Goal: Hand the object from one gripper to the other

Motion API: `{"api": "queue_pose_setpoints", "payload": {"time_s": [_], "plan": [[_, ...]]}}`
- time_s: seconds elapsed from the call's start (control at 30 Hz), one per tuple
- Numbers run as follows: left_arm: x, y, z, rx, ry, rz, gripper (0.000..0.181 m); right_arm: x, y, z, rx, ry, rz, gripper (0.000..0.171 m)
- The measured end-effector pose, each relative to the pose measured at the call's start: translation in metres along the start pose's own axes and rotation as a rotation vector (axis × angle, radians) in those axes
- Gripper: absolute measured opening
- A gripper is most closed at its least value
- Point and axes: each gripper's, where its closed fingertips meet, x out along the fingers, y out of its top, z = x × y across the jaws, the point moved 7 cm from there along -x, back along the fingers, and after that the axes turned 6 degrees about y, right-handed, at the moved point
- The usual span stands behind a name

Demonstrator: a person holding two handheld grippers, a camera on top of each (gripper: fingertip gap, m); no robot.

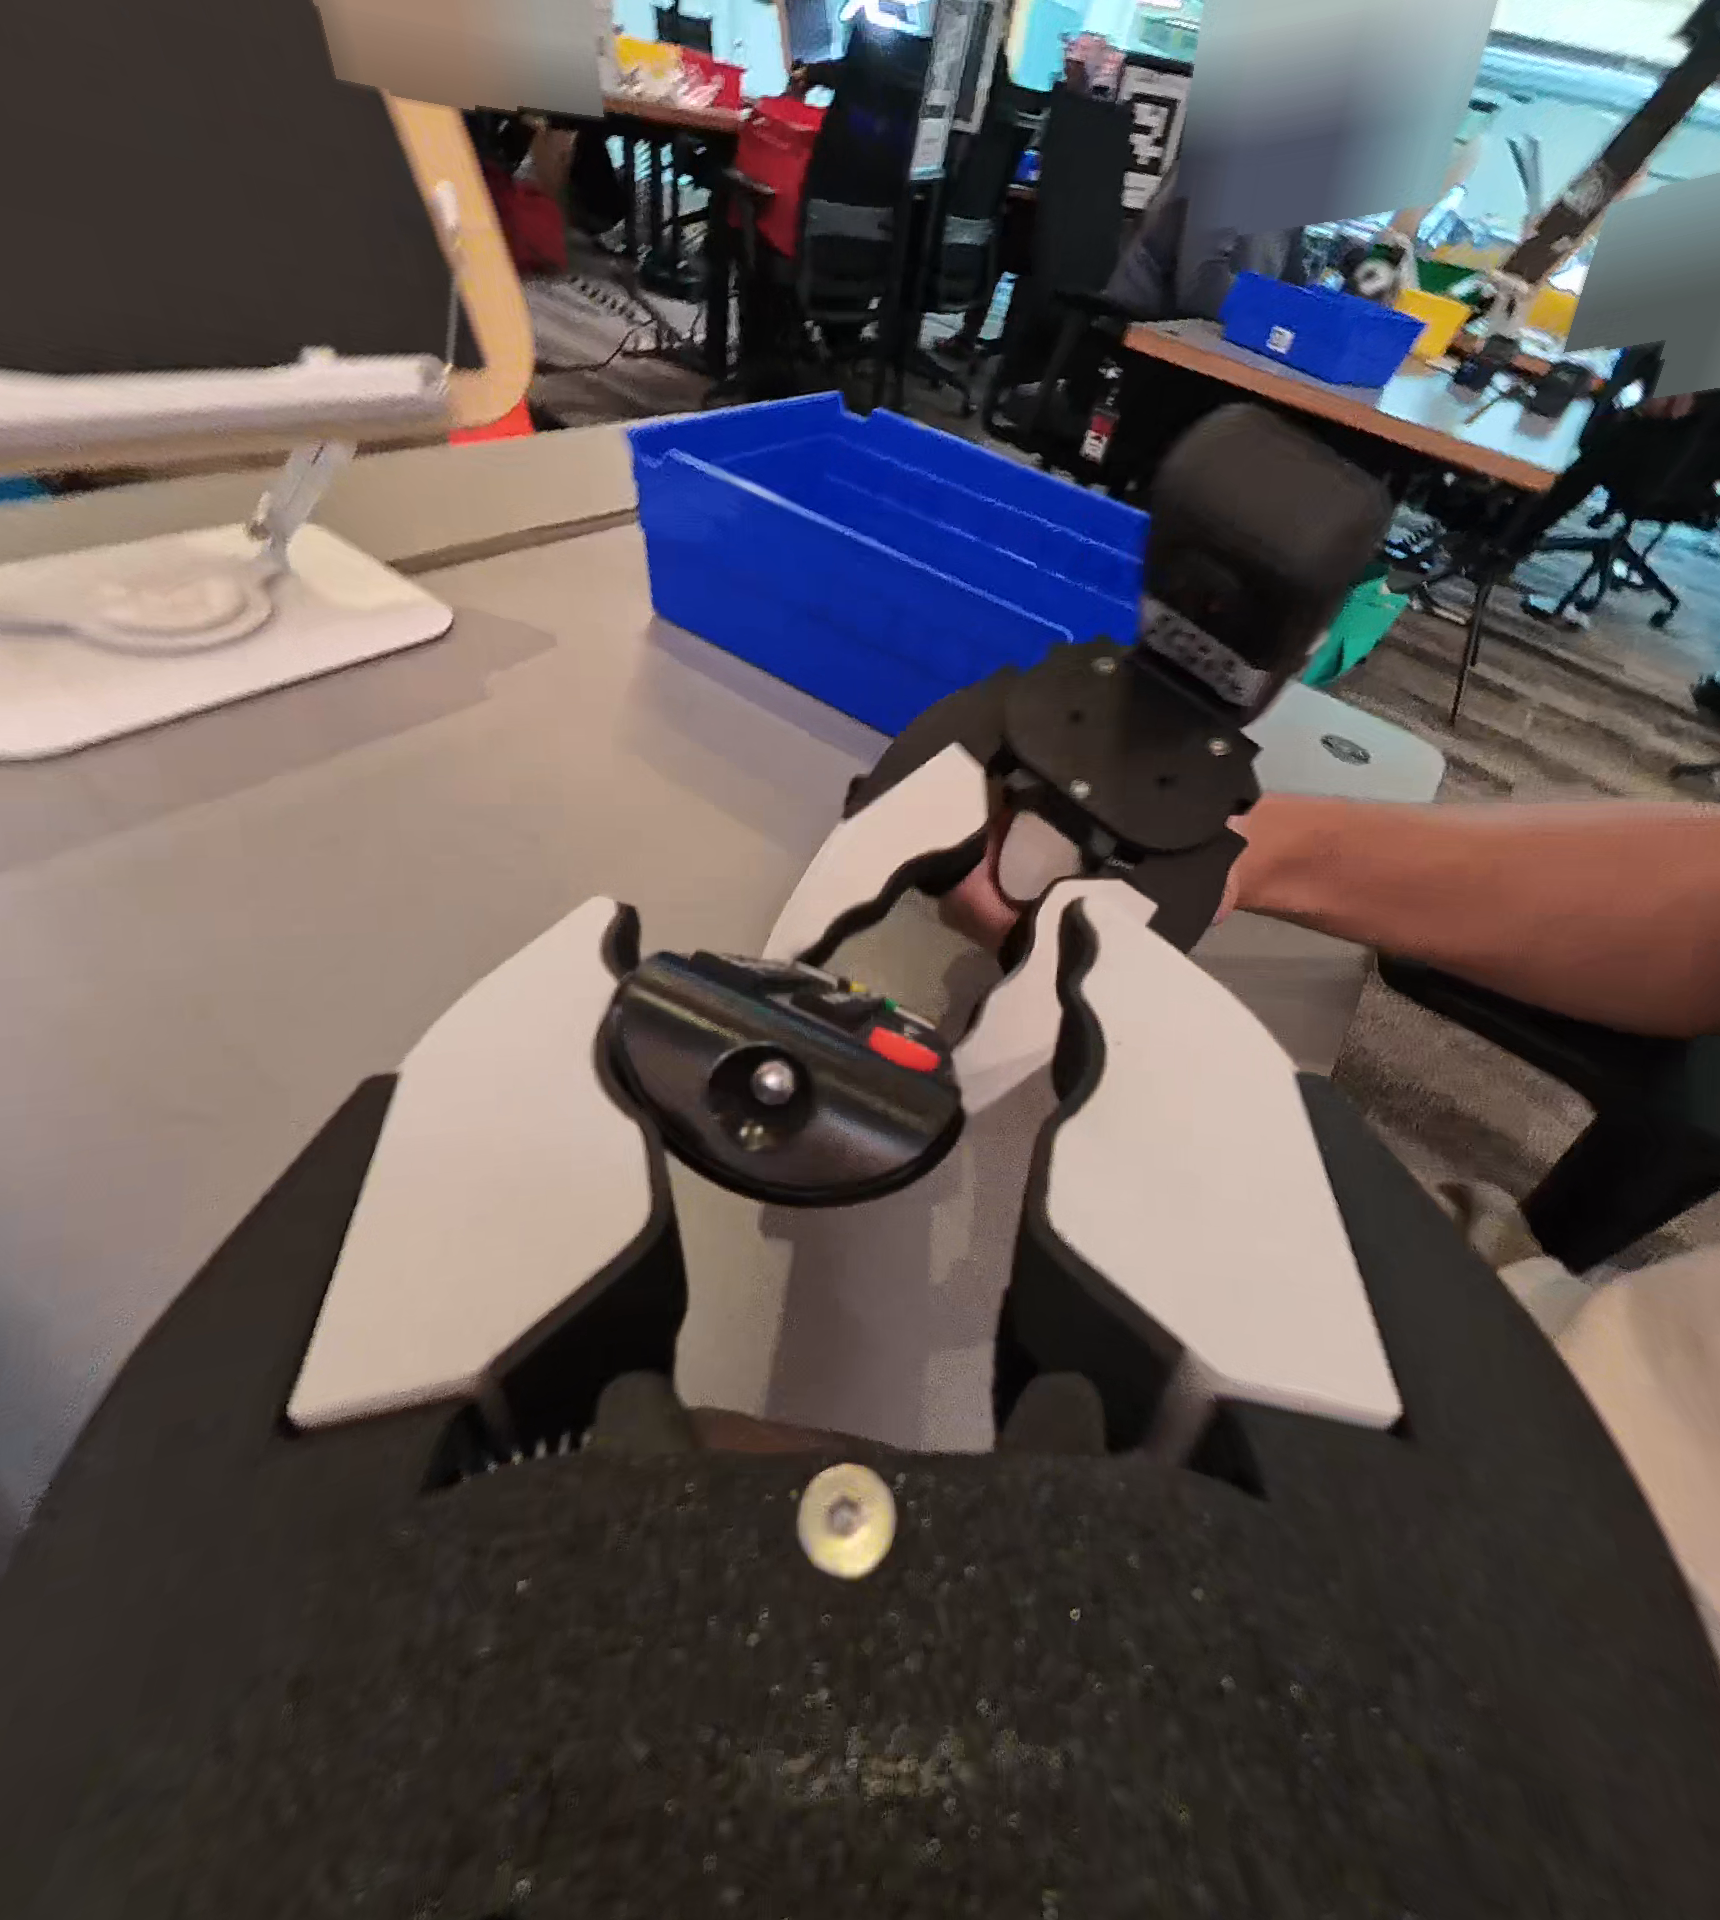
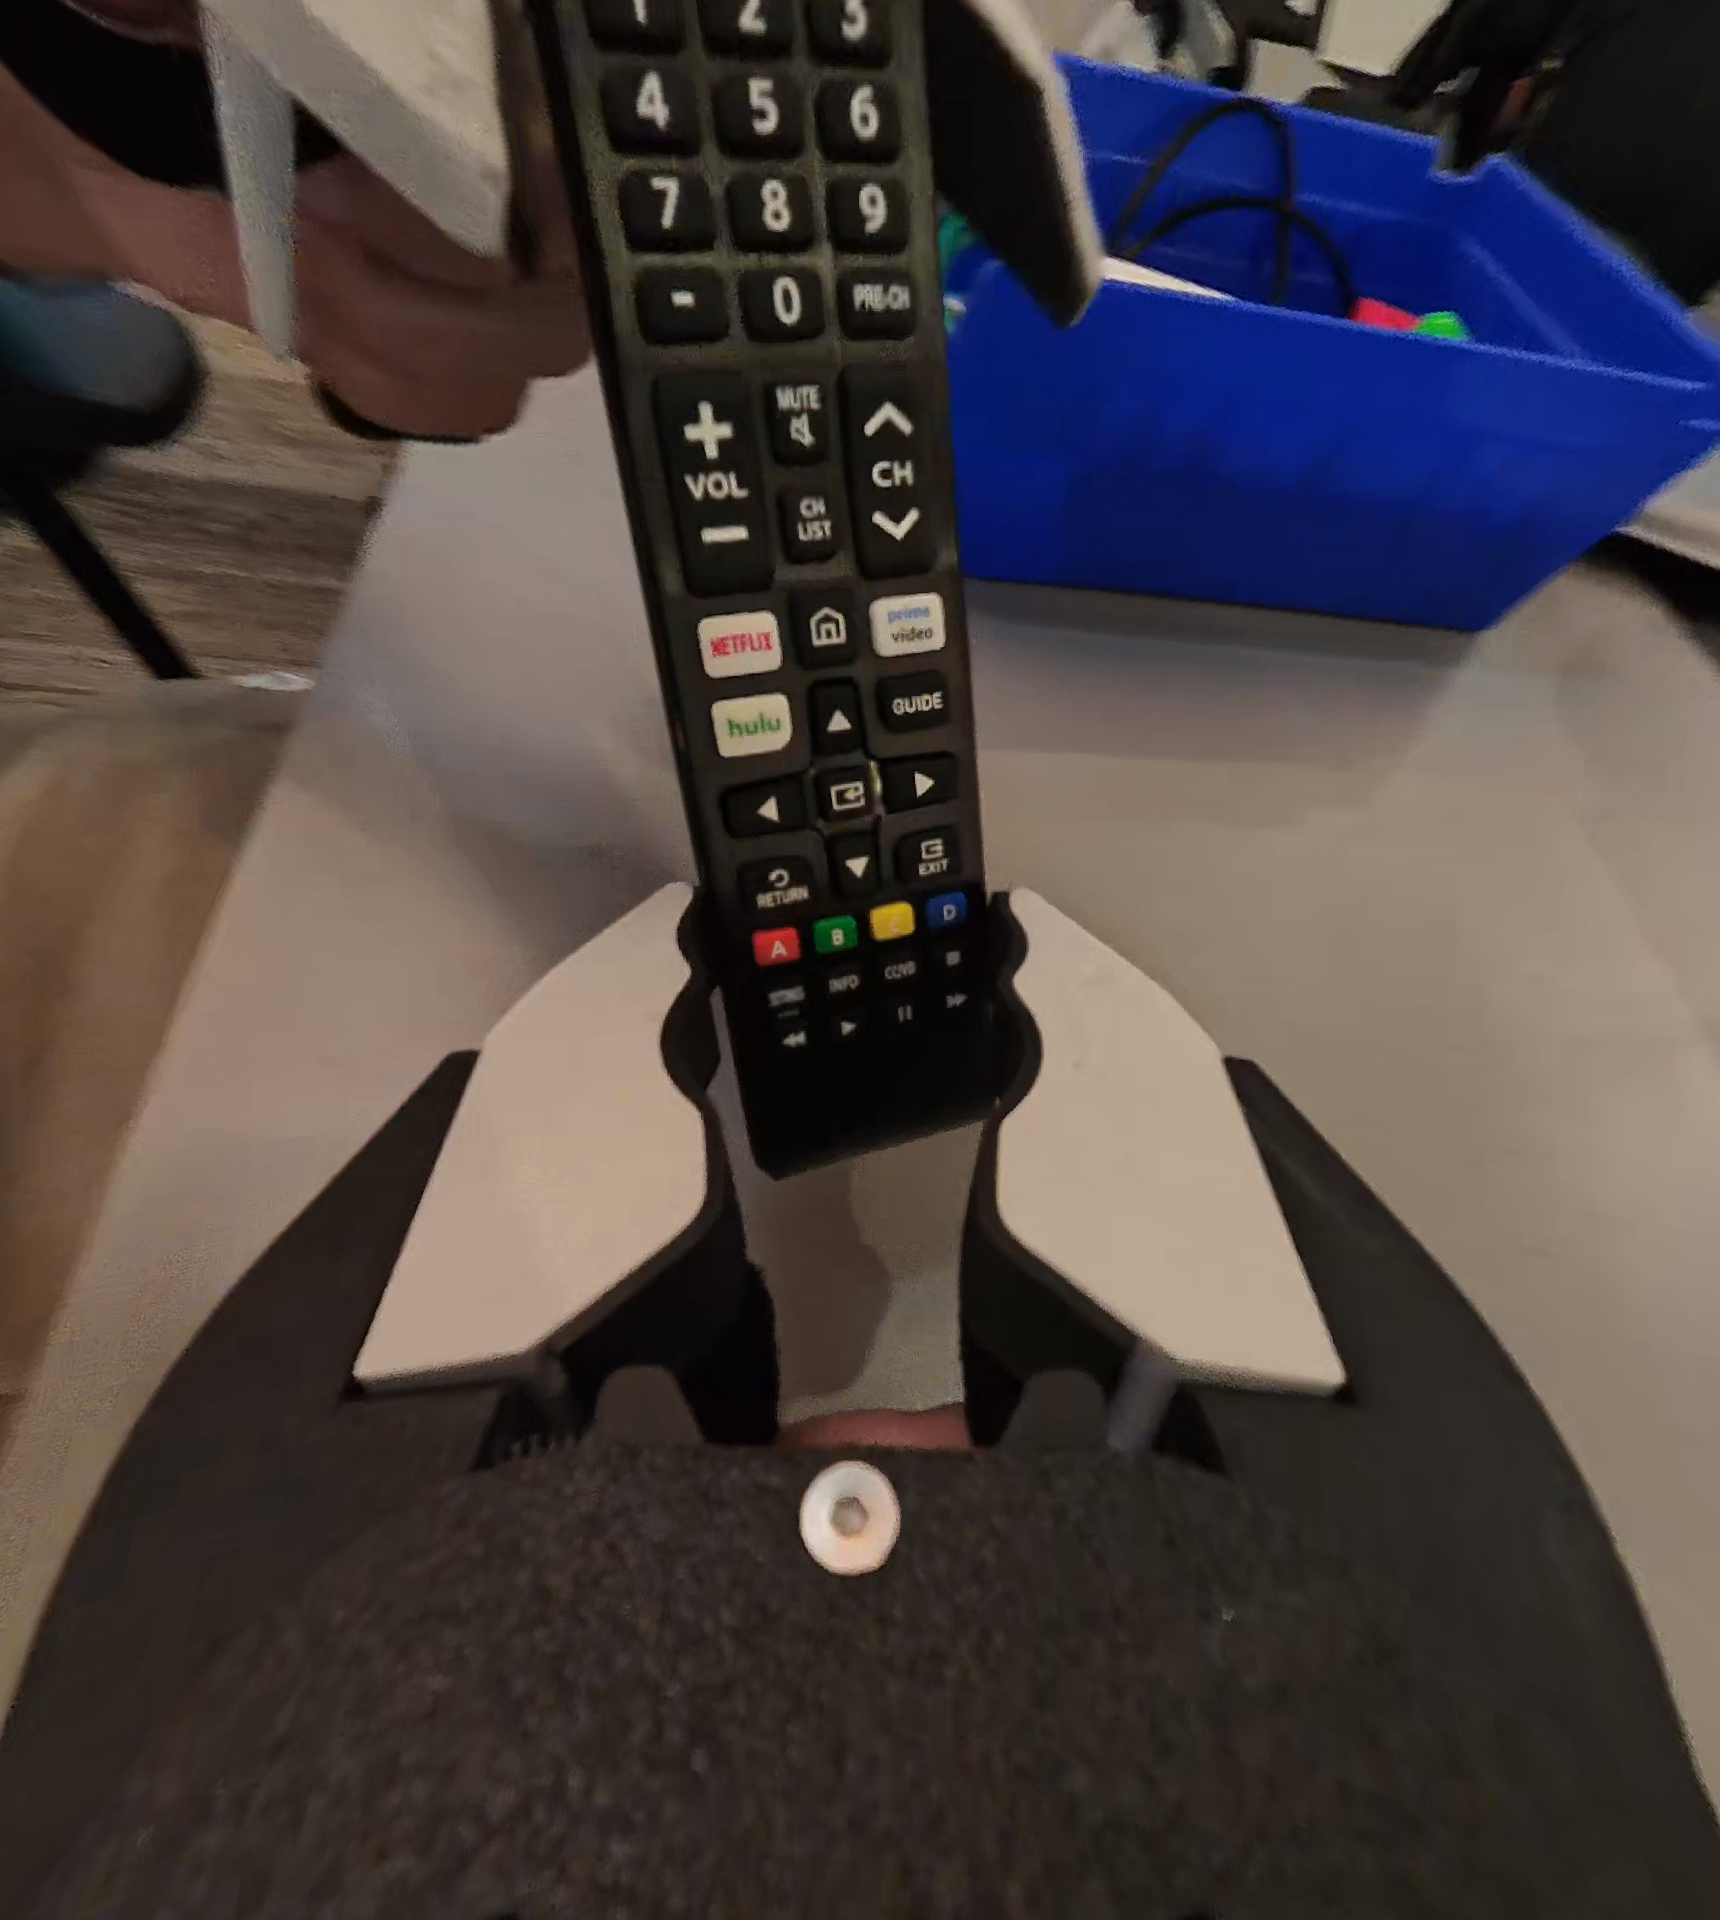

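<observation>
Blue plastic bin [image 2: 1355, 457] at 2 o'clock on smooth grey table [image 2: 1355, 935]. Slim black TV remote [image 2: 814, 623] bridges grippers: right gripper [image 2: 851, 997] clamps its button end; left gripper [image 1: 851, 997] spread, touching its top end.

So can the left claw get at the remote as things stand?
Probably yes. The remote already has its top end between the open left claw fingers, with nothing in the gap. The right claw grips only the far, lower end, so it leaves that spot free.
</observation>
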Motion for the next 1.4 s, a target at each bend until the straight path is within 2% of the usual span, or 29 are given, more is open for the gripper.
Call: {"api": "queue_pose_setpoints", "payload": {"time_s": [0.13,0.23,0.37,0.43,0.47,0.53,0.67,0.9,1.0,1.13,1.17,1.2,1.33,1.4], "plan": [[0.005,-0.014,-0.017,-0.199,0.065,-0.009,0.074,-0.004,-0.001,0.007,-0.111,-0.205,-0.062,0.049],[0.01,-0.022,-0.023,-0.328,0.077,0.015,0.07,-0.005,0.004,0.009,-0.15,-0.32,-0.044,0.048],[0.012,-0.024,-0.027,-0.379,0.102,0.064,0.07,-0.014,0.015,0.012,-0.077,-0.37,0.092,0.045],[0.013,-0.023,-0.028,-0.388,0.126,0.101,0.068,-0.011,0.015,0.01,-0.023,-0.334,0.127,0.036],[0.012,-0.021,-0.028,-0.388,0.132,0.128,0.06,-0.008,0.012,0.01,-0.011,-0.327,0.115,0.024],[0.011,-0.017,-0.031,-0.375,0.108,0.165,0.035,0.001,0.005,0.007,-0.014,-0.292,0.075,0.023],[0.023,-0.026,-0.04,-0.439,0.091,0.126,0.038,0.013,-0.006,0.012,0.036,-0.267,-0.002,0.023],[0.031,-0.031,-0.041,-0.404,0.129,0.101,0.053,0.002,0.004,0.022,0.12,-0.359,0.082,0.022],[0.032,-0.029,-0.04,-0.411,0.177,0.131,0.064,-0.002,0.007,0.02,0.006,-0.545,0.038,0.021],[0.031,-0.02,-0.035,-0.406,0.215,0.188,0.066,0.018,0.013,-0.002,-0.334,-0.725,-0.146,0.022],[0.029,-0.019,-0.037,-0.409,0.251,0.192,0.06,0.023,0.015,-0.008,-0.418,-0.762,-0.172,0.022],[0.025,-0.019,-0.04,-0.418,0.274,0.202,0.043,0.026,0.017,-0.011,-0.453,-0.79,-0.186,0.022],[0.022,-0.024,-0.048,-0.472,0.251,0.148,0.041,0.038,0.018,-0.016,-0.382,-0.689,-0.201,0.025],[0.021,-0.024,-0.051,-0.453,0.276,0.131,0.04,0.041,0.017,-0.021,-0.339,-0.599,-0.176,0.035]]}}
